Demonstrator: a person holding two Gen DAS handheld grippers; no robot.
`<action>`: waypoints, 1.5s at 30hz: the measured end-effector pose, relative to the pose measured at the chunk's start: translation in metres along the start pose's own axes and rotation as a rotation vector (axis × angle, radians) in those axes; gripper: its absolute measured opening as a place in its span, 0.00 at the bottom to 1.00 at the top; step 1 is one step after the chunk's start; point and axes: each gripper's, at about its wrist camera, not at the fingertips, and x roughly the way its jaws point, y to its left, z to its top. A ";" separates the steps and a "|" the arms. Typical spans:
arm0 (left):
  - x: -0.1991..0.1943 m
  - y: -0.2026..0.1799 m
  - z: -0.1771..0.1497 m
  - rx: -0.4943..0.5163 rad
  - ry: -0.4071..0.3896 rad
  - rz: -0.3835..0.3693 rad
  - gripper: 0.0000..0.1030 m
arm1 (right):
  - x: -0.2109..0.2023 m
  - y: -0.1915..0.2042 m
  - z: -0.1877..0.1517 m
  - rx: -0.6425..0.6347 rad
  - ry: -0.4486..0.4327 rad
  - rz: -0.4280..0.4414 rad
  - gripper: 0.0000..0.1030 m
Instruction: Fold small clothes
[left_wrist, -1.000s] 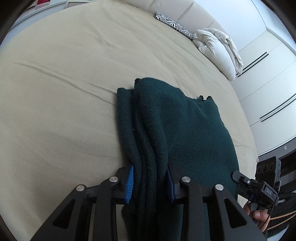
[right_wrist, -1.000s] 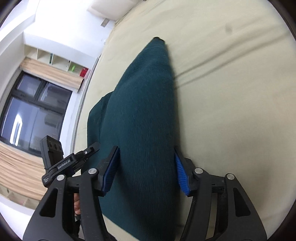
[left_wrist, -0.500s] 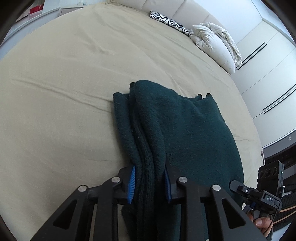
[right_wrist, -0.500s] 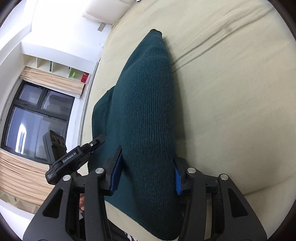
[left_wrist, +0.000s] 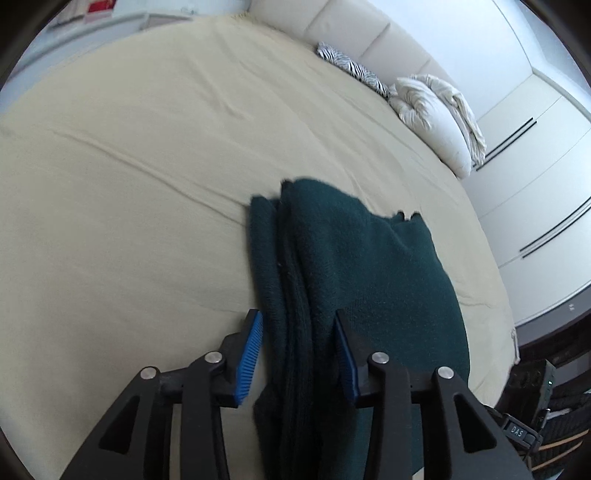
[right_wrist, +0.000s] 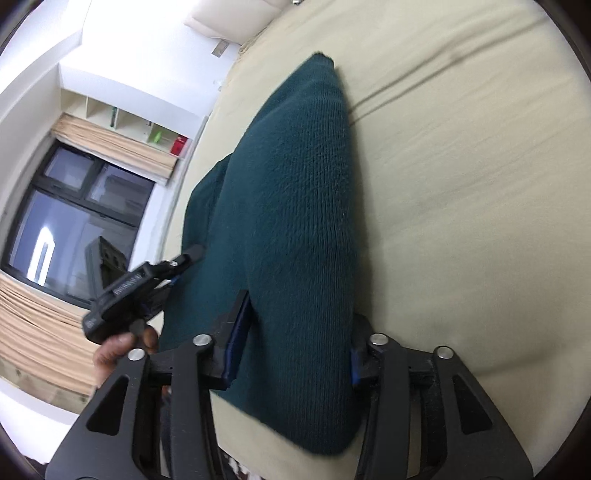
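Note:
A dark green knitted garment (left_wrist: 354, 266) lies folded in several layers on the beige bed (left_wrist: 147, 184). My left gripper (left_wrist: 299, 332) straddles its near left edge, and its blue pads (left_wrist: 251, 350) stand apart from the stacked folds, open. In the right wrist view the same garment (right_wrist: 295, 206) bulges between the fingers of my right gripper (right_wrist: 295, 332), whose pads press into both sides of the thick fold. The left gripper also shows in the right wrist view (right_wrist: 147, 280), held by a hand.
A white pillow (left_wrist: 436, 122) and a zebra-print cushion (left_wrist: 351, 66) lie at the bed's far end by the headboard. White wardrobe doors (left_wrist: 535, 177) stand on the right. A window (right_wrist: 74, 229) and wall shelves (right_wrist: 122, 122) show in the right wrist view.
My left gripper was closed on the stacked folds half a second ago and has now opened and drawn back a little. My right gripper has closed in on the garment's fold and pushed forward.

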 end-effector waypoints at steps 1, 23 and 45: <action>-0.009 -0.002 -0.001 0.013 -0.030 0.020 0.44 | -0.009 0.002 -0.002 -0.011 -0.026 -0.040 0.46; -0.214 -0.175 -0.042 0.525 -0.708 0.261 1.00 | -0.195 0.190 -0.031 -0.588 -0.820 -0.317 1.00; -0.162 -0.128 -0.038 0.376 -0.496 0.495 1.00 | -0.125 0.170 -0.028 -0.467 -0.464 -0.537 1.00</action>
